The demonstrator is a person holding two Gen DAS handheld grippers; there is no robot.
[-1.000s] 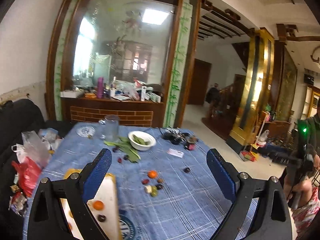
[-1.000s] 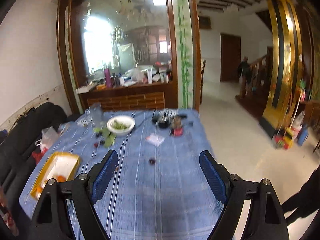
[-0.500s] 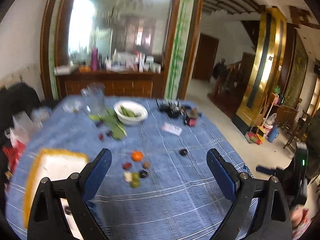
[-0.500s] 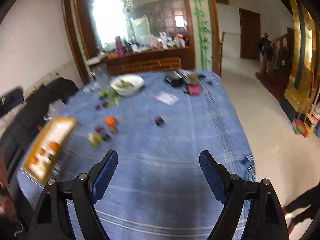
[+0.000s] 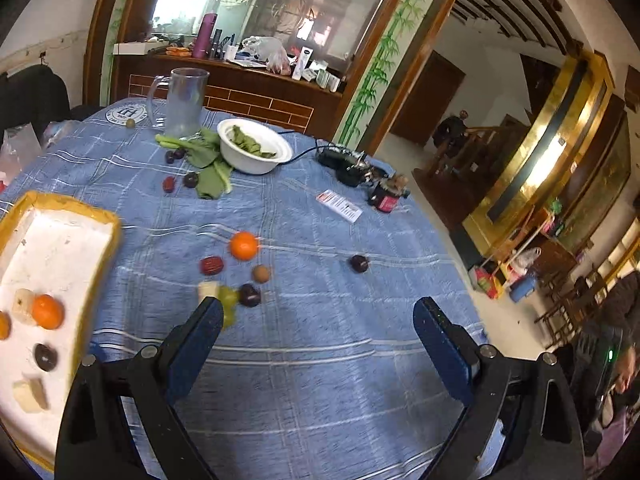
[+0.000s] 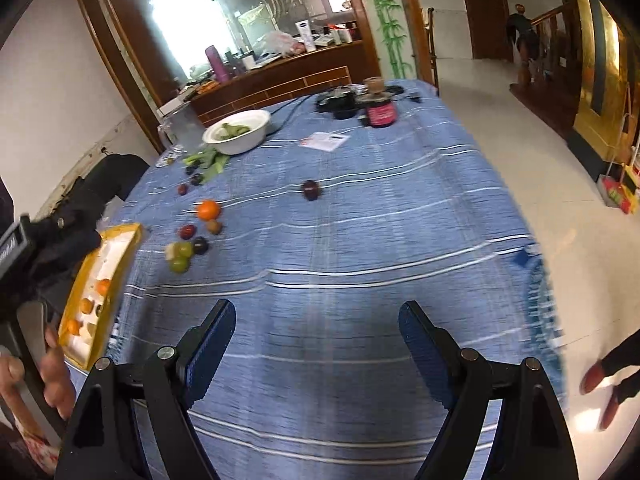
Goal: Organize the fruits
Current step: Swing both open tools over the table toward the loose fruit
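Note:
Loose fruit lies on the blue tablecloth: an orange [image 5: 243,245], a red date [image 5: 211,265], a brown round fruit [image 5: 260,274], a dark plum [image 5: 249,295], green grapes [image 5: 228,298] and a lone dark plum [image 5: 359,263]. A yellow-rimmed white tray [image 5: 60,240] at the left holds an orange [image 5: 47,311] and several other fruit pieces. My left gripper [image 5: 318,326] is open and empty above the cloth, near the fruit cluster. My right gripper [image 6: 316,328] is open and empty; the cluster with its orange [image 6: 208,210] is far left of it, and the tray [image 6: 116,236] is at the left edge.
A white bowl of greens [image 5: 254,151], leafy vegetables [image 5: 208,168], a glass mug [image 5: 182,102], a card [image 5: 339,205], a dark jar [image 5: 386,199] and cables stand at the table's far side. The table's right edge drops to the floor [image 6: 560,184].
Both grippers have tilted down and moved closer over the table; the fruit cluster and tray now appear larger and nearer. Both stay open.

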